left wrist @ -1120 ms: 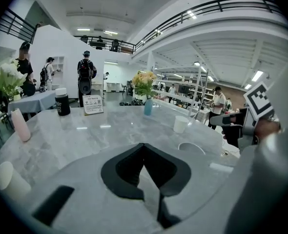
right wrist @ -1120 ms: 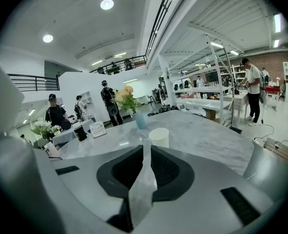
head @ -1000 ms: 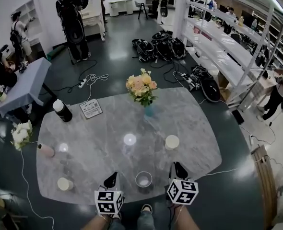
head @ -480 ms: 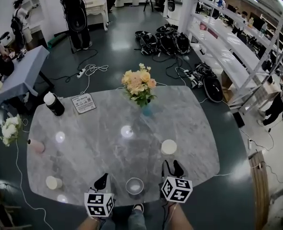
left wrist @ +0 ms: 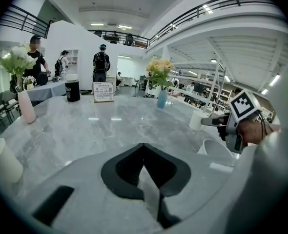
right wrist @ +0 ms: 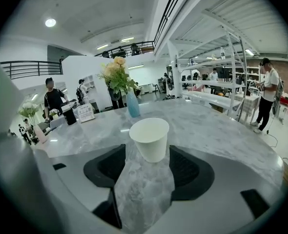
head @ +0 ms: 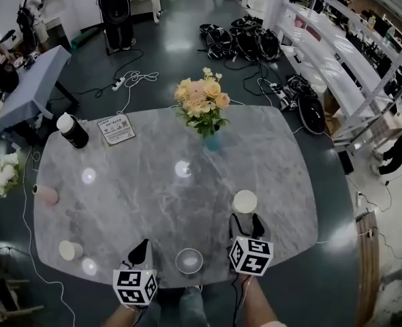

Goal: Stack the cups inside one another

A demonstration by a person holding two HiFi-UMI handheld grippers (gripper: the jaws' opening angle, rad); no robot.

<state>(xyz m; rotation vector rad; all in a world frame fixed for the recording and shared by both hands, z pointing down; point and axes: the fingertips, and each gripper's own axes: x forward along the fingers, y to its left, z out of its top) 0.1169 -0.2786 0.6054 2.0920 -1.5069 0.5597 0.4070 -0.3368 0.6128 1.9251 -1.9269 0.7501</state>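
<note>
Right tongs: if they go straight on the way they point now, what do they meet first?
The white paper cup, upright on the grey marble table, dead ahead. The right tongs have just been opening and stand wide, empty; the cup sits at their tips, though the exact gap is unclear.

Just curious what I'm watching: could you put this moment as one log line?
right gripper: jaws just been opening, white cup between them, ungripped | left gripper: shut, empty

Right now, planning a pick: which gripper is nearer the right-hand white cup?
Right. The right gripper, its jaws just opened, has the white cup just ahead of them, untouched; the left gripper sits well off to the cup's left.
</note>
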